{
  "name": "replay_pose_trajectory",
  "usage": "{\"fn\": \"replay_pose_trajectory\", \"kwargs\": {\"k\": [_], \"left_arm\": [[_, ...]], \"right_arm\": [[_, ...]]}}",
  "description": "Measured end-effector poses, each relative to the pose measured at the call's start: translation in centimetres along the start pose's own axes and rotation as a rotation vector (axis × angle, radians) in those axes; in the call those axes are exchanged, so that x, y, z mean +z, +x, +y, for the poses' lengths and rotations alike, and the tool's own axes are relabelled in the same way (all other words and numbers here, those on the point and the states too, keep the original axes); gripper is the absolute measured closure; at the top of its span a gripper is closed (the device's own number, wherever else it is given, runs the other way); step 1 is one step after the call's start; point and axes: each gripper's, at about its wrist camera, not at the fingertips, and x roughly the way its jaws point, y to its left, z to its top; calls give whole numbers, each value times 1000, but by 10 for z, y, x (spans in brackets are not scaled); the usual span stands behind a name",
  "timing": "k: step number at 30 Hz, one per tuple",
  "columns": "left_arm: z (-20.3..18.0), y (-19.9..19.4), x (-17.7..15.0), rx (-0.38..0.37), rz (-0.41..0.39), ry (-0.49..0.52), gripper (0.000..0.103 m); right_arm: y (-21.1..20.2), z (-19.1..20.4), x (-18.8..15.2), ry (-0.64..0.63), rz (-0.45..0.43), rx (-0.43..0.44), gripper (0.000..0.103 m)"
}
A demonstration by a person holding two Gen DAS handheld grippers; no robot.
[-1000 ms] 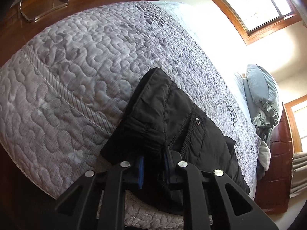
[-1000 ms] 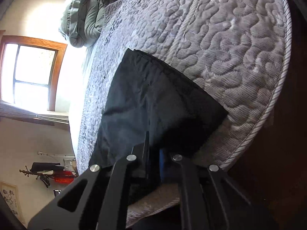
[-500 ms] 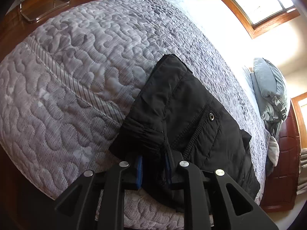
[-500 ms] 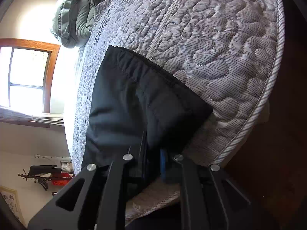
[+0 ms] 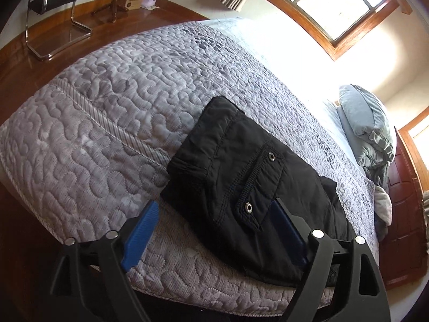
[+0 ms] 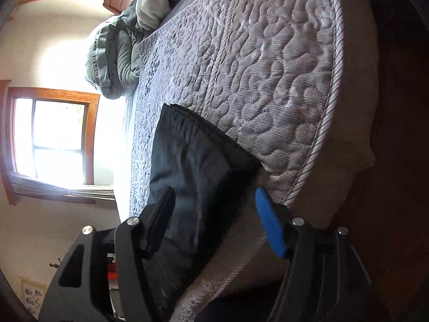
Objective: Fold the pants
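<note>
Pants (image 5: 249, 185) lie folded at the bed (image 5: 107, 112) edge as left gripper (image 5: 214, 225) and right gripper (image 6: 214, 214) jaws open, releasing them.

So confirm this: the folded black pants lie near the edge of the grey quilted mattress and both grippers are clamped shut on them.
Wrong on the grip. The pants do lie near the mattress edge, but the left gripper and right gripper are opening, pads clear of the cloth, as both wrist views show.
</note>
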Motion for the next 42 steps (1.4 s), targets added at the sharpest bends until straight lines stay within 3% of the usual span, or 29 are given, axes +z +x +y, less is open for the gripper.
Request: {"fn": "replay_pose_trajectory", "kwargs": {"k": [11,14,17,21,23,25,33,42], "left_arm": [[-7,46,-15,5,90,-56,15],[-6,52,-17,-9,87,-80,15],[-8,56,-18,-6,78,-91,14],[-12,59,-19,10,62,-88,13],[-15,60,-21,23,47,-85,13],[-19,60,-23,35,27,-86,12],[-37,60,-39,94,-85,-56,11],[-32,58,-43,85,-115,-73,11]], "right_arm": [[41,-22,-3,70,-5,114,38],[46,-19,0,71,-13,191,38],[51,-27,-1,78,-30,205,43],[51,-22,-4,40,-42,224,39],[54,-15,-1,17,-36,205,42],[59,-11,1,12,-18,184,80],[38,39,-4,-113,-52,108,86],[25,100,-15,-246,-81,28,86]]}}
